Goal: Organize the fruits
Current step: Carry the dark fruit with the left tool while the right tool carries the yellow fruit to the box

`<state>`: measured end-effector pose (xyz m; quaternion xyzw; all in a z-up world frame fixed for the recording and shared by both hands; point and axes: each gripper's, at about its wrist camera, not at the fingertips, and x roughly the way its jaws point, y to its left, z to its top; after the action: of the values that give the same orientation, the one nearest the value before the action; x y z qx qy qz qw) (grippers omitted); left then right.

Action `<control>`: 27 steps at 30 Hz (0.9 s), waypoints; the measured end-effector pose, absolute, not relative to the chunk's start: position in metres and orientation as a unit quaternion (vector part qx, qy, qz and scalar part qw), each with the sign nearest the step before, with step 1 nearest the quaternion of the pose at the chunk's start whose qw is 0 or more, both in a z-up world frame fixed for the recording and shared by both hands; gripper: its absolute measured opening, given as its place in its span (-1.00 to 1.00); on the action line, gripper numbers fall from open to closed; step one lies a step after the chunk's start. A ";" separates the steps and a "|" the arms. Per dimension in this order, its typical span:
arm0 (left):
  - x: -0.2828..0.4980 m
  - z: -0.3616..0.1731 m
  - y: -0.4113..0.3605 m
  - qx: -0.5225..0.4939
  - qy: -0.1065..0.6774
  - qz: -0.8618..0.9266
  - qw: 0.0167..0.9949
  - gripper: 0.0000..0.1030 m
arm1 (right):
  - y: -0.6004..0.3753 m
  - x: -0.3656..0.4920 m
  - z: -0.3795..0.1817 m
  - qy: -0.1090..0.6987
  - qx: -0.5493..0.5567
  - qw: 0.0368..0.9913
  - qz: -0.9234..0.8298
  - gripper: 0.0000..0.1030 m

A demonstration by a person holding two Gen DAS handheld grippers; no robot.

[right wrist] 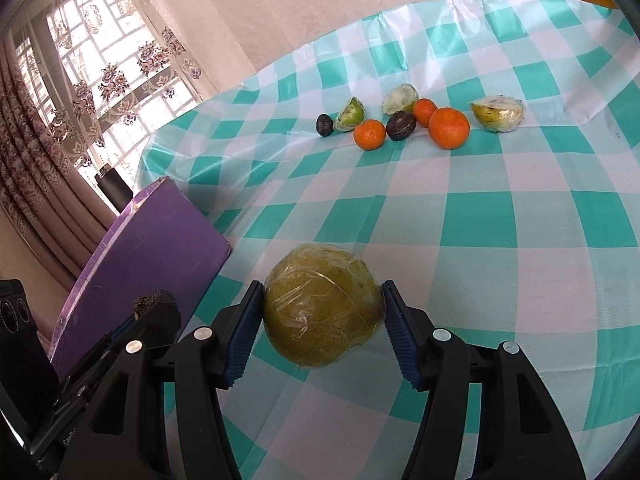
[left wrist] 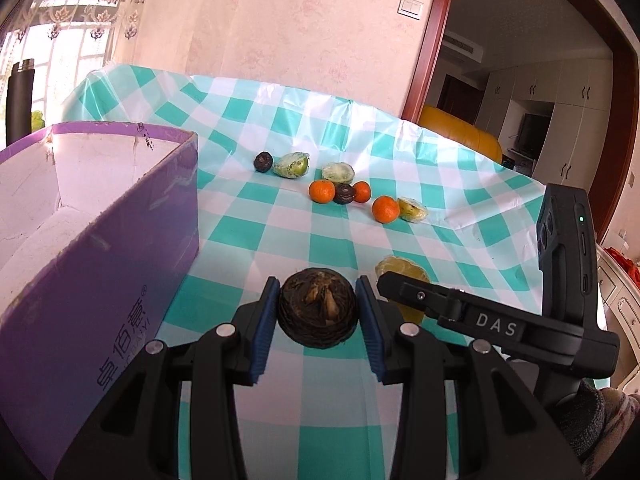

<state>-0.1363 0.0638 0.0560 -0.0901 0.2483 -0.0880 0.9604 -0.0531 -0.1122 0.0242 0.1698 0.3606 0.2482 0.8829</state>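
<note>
At lower centre of the left view, our left gripper (left wrist: 318, 312) pinches a dark brown ridged round fruit (left wrist: 318, 310) beside the purple cardboard box (left wrist: 100, 272), likely its destination. Our right gripper (right wrist: 322, 316) clamps a plastic-wrapped yellow-green round fruit (right wrist: 322, 312), lower centre, likewise ready for sorting.

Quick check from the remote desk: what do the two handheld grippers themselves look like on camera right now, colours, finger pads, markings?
Both the left gripper and the right gripper are matte black plastic linkages with round silver pivot screws. Their fingers carry ribbed blue rubber pads. In the left wrist view, the right gripper's body shows white "DAS" lettering and a small green indicator light; a grey knitted sleeve shows below it.
</note>
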 end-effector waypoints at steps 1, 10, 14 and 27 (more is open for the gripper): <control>-0.141 0.062 0.065 -0.085 0.238 -0.085 0.964 -0.24 | -0.113 -0.054 0.025 0.356 0.180 0.880 0.259 0.15; -0.184 0.115 0.089 -0.081 0.163 -0.050 0.982 -0.24 | -0.107 -0.056 0.039 0.326 0.252 0.843 0.346 0.15; -0.202 0.140 0.107 -0.090 0.132 -0.026 0.987 -0.24 | -0.094 -0.060 0.058 0.312 0.257 0.832 0.379 0.15; -0.230 0.156 0.195 -0.119 0.136 0.125 0.975 -0.24 | 0.009 -0.072 0.123 0.280 0.179 0.819 0.468 0.15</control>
<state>-0.2301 0.1949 0.1564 -0.1194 0.1360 0.1253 0.9755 -0.0724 0.0089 0.1227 0.1791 0.2803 0.4676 0.8190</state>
